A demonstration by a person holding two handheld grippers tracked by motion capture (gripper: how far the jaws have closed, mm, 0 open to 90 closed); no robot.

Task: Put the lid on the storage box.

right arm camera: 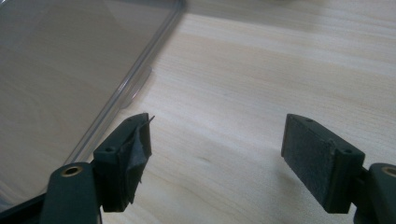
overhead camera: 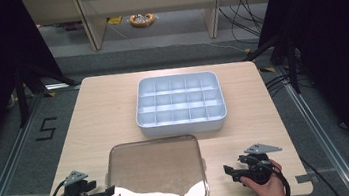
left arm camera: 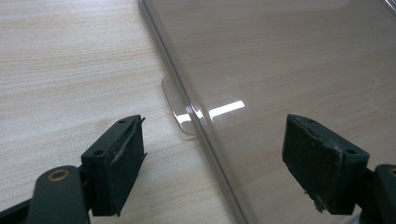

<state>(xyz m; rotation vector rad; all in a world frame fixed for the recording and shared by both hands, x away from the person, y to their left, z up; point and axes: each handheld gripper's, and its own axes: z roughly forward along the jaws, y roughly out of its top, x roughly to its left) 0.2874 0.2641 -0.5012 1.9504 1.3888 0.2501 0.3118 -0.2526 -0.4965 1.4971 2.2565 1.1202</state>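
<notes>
Since the clear, flat plastic lid (overhead camera: 154, 173) lies between them, you keep your left gripper (overhead camera: 104, 193) and right gripper (overhead camera: 230, 171) wide-jawed, empty, flanking its edges

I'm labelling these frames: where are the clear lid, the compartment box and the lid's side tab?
clear lid (overhead camera: 154, 173), high view, middle of its flat panel.
compartment box (overhead camera: 183, 126), high view, near outer wall.
side tab (left arm camera: 173, 100), left gripper view, its flat lip.

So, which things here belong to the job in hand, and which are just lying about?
In the job:
- clear rectangular plastic lid, between both open grippers
- left gripper
- right gripper
- probably the pale blue compartment tray

Lying about:
- orange cable coil on the floor
- black cables
</notes>
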